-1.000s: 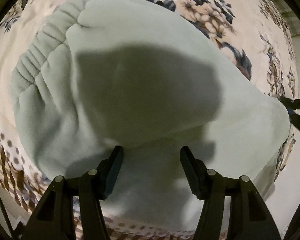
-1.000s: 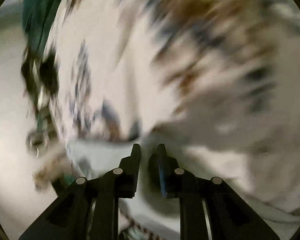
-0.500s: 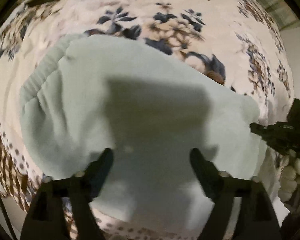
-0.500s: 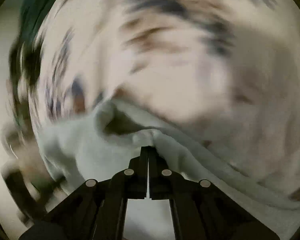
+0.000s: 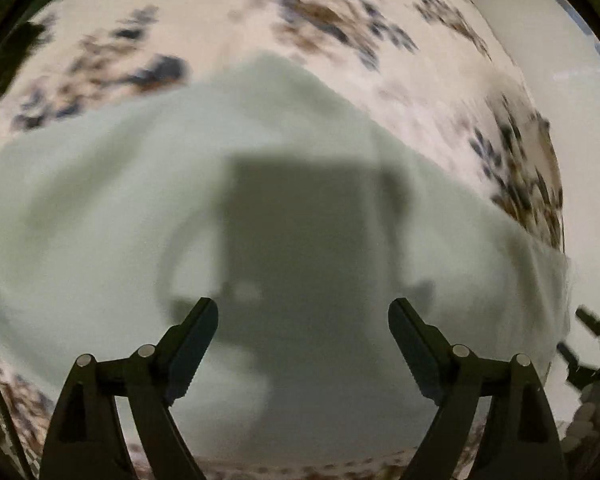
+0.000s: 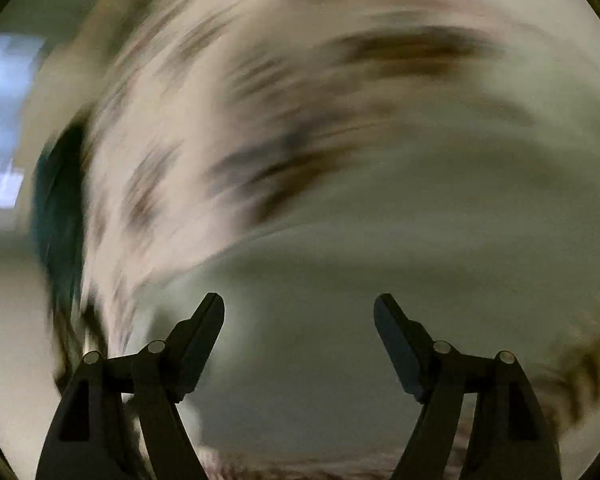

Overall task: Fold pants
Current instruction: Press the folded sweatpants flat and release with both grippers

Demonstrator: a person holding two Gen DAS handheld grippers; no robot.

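Pants lie past both grippers' spread fingers; the right gripper has just been opening, empty. Loose cloth could flop open again.

Right gripper jaws just opened, releasing pants.

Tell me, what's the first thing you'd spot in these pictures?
The big pale green pants fill the middle of the left view, lying on a flowery bedspread. A dark boxy shadow falls right across them. At the bottom, the left gripper hangs wide open above the cloth, and the right gripper has just been opening too, with nothing between its fingers in a very blurry view.
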